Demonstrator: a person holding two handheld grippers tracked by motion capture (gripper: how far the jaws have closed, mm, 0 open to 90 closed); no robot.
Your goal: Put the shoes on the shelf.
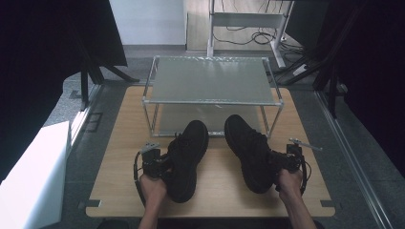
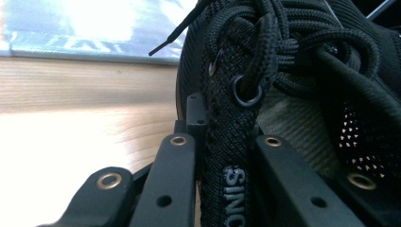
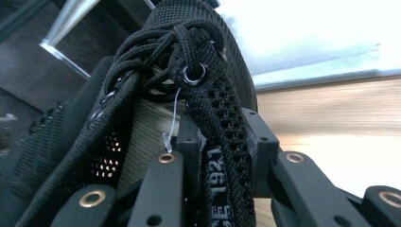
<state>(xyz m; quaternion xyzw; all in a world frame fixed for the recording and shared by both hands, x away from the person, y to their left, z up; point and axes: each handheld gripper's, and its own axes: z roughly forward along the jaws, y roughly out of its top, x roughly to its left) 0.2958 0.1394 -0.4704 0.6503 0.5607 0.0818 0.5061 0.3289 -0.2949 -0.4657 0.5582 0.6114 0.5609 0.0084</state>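
Left gripper (image 1: 161, 164): held in the person's left hand (image 1: 153, 188), forearm entering from the bottom edge of the high view; jaws clamped on the collar edge of the left black shoe (image 1: 187, 157). In the left gripper view, the jaws pinch a strip of woven collar fabric bearing white lettering, below a metal eyelet (image 2: 246, 91).

Right gripper (image 1: 282, 161): held in the right hand (image 1: 290, 183), forearm angled in from the lower right; jaws closed on the collar edge of the right black shoe (image 1: 249, 151). In the right gripper view, the pinched strip is perforated knit with white numerals.

Shoes: pair, black, knit mesh uppers, thick round braided laces (image 2: 302, 42) bunched at the tongue, ribbed grey-green lining inside. Both lie on the wooden table (image 1: 119, 157), toes pointing away from the person, the pair apart and splayed outward at the toes.

Rack (image 1: 212, 81): two-tier, metal tube frame, frosted flat shelves; stands at the table's far side, shoe toes near its lower shelf.
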